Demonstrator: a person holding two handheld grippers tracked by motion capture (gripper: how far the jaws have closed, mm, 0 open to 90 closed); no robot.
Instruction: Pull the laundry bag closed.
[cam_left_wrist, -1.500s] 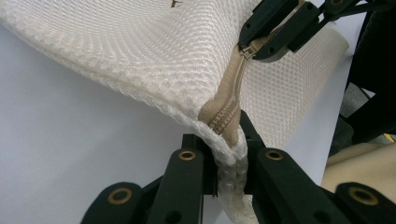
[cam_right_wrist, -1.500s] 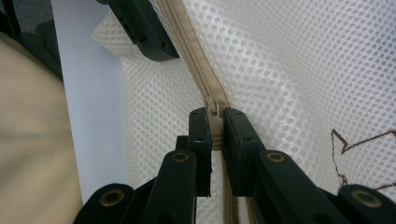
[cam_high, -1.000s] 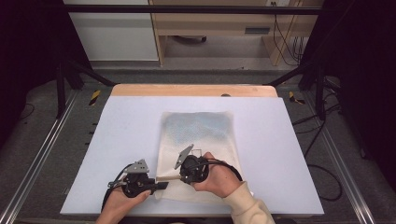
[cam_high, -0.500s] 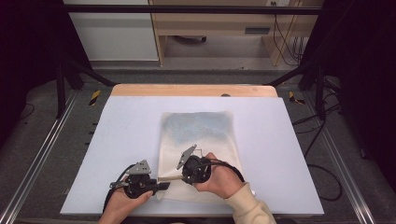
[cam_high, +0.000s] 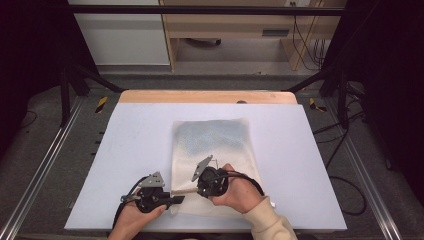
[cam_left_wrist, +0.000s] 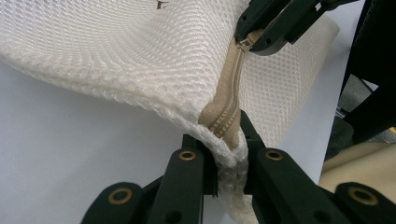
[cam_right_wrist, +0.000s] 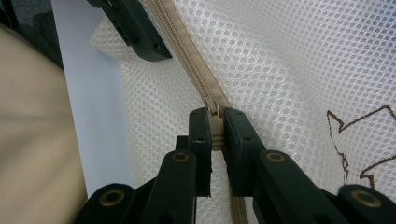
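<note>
Between my two grippers a short run of beige zipper (cam_left_wrist: 228, 109) stretches taut along the near edge of the white mesh bag (cam_high: 212, 145), which lies flat on the pale table (cam_high: 310, 165) with its near corner lifted toward my left hand. What I judge most likely to go wrong is the slider jamming: if my right gripper (cam_right_wrist: 215, 122) pulls at an angle to the teeth instead of along them, loose mesh beside the tape could get dragged into the slider and stall it. A second risk is the pull tab (cam_right_wrist: 215, 130) slipping out, since it is small and smooth and is caught only at the very tips of the jaws. If my left gripper (cam_left_wrist: 227, 147) gives way, the whole bag would slide with the pull and the zipper would not move along its track at all. My left jaws are clenched on the bag's corner, right where the zipper end meets the bound mesh edge, with fabric bunched between the pads. My right jaws are pinched tight on the tab, just beside the slider, with the zipper running away from them toward the other gripper.
</note>
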